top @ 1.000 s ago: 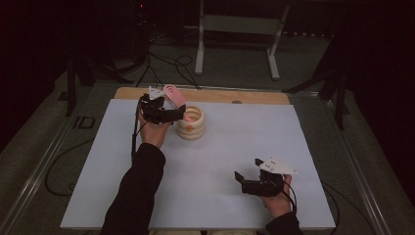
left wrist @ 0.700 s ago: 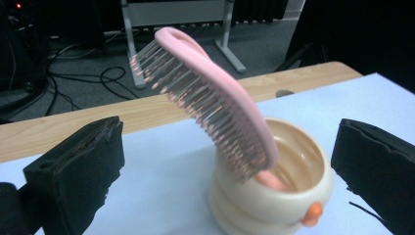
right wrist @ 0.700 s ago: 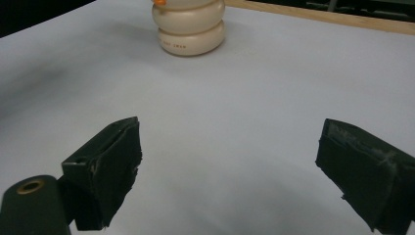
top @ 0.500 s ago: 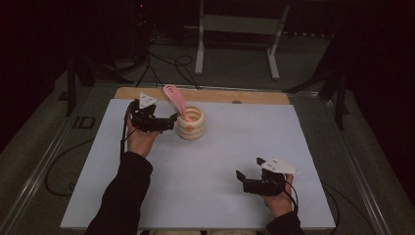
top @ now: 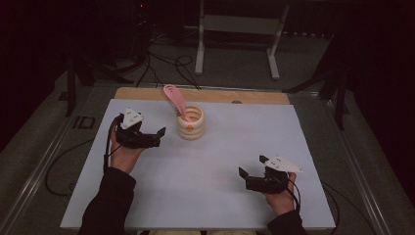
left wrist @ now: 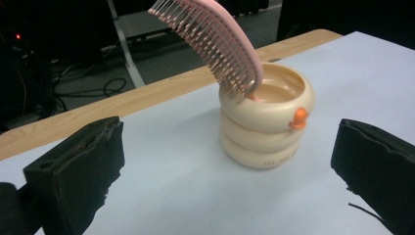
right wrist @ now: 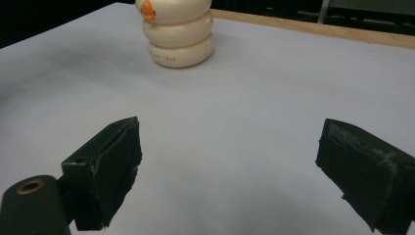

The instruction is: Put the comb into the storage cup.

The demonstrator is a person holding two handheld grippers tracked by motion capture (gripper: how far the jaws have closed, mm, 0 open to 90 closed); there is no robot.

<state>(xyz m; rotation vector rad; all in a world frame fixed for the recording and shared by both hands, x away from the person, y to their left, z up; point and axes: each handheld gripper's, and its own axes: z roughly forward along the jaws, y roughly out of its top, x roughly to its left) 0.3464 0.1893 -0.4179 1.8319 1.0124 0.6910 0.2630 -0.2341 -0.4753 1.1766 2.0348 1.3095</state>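
A cream cup (top: 190,123) built of three stacked rings stands toward the far side of the white bench (top: 225,196), with a pink brush (top: 174,100) propped inside it, handle down, its toothed head leaning out over the rim toward the far left. In the left gripper view the brush's (left wrist: 215,34) bristles face down and left, and its lower end rests within the cup (left wrist: 266,122), which carries a small orange knob on its upper ring and faint lettering on the bottom ring. The left tongs (top: 157,137), held in a person's left hand (top: 125,155), hover just left of the cup, jaws spread wide and gripping nothing; a grey plate sits atop them and a cable loops down by the wrist. The right tongs (top: 243,177), in the right hand (top: 278,195), sit near the front right of the bench, well apart from the cup, jaws likewise wide apart and empty. From the right gripper view the cup (right wrist: 178,34) stands beyond the tongs (right wrist: 230,171) across bare white surface. A strip of wood edge runs along the bench's far side; beyond it, a dark floor with cables and a metal stand (top: 237,34)
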